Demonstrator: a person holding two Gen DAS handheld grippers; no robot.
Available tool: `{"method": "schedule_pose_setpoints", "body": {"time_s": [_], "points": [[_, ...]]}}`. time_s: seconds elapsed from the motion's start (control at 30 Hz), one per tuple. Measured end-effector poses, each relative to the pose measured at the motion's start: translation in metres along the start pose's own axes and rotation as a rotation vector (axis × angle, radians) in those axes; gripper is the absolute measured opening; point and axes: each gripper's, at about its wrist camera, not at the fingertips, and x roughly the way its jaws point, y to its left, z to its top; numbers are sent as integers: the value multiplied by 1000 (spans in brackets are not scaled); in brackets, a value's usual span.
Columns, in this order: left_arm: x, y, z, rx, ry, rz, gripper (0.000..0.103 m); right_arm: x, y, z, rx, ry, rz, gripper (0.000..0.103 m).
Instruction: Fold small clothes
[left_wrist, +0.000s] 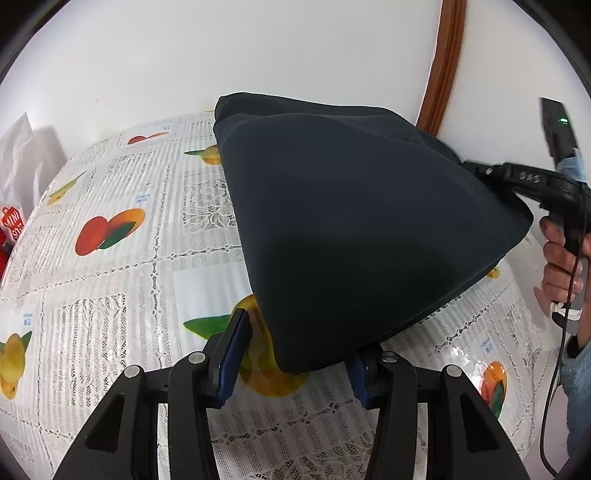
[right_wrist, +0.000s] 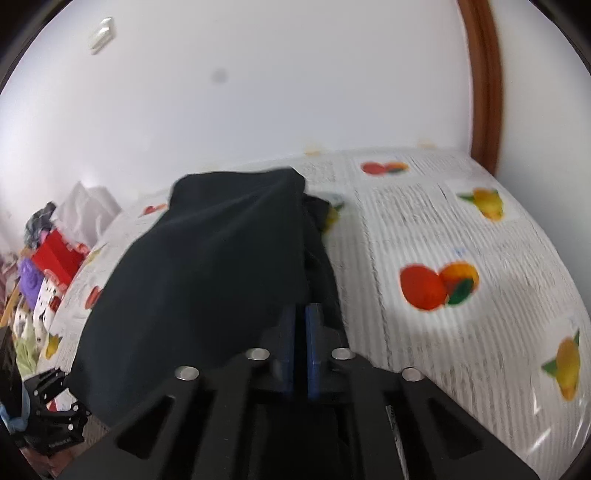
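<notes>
Mid-fold: we are lifting dark garment (left_wrist: 362, 229) off desk (left_wrist: 122, 280); right hand-held gripper (right_wrist: 303, 332) pinching its edge, left hand-held gripper (left_wrist: 295, 354) spread around near corner; flattening is remaining.

A dark navy, plain-knit garment (left_wrist: 354, 229) is lifted off a table covered with a fruit-print, lace-pattern cloth (left_wrist: 122, 280). It hangs in a taut, tent-like shape, stretched between its right edge and its near lower corner, with its far end bunched near the table's back edge. From the right wrist view it drapes in soft folds (right_wrist: 207, 266), slightly blurred.
</notes>
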Motion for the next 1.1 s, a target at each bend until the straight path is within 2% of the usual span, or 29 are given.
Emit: {"method": "schedule_pose_setpoints", "body": {"time_s": [0.07,0.17,0.37,0.43,0.5,0.67,0.83,0.87,0.9,0.97,1.03,1.1], "points": [[0,2,0,-7,-1,-6,46,-12,-13,-1,51,-59,2,4],[1,2,1,-2,0,0,46,-9,-27,-8,127,-37,38,3],[-2,4,0,10,-4,-9,48,-16,-3,12,17,-17,-38,9],[-2,4,1,19,-7,-9,48,-14,8,26,-47,-9,-78,17],[-1,3,3,23,-8,-6,49,-4,19,43,-98,9,-108,30],[1,9,4,3,-2,-34,50,45,31,85,-118,107,-116,36],[2,7,3,13,0,-23,50,98,14,105,-15,183,-100,42],[2,8,3,11,0,-25,50,105,11,108,8,189,-81,42],[2,8,3,9,0,-28,50,111,6,109,39,194,-48,37],[2,8,3,9,0,-28,50,117,-2,115,78,192,58,8],[2,8,3,9,0,-28,50,107,-9,118,88,116,77,8],[2,8,4,11,1,-26,50,111,-10,115,96,129,51,8]]}}
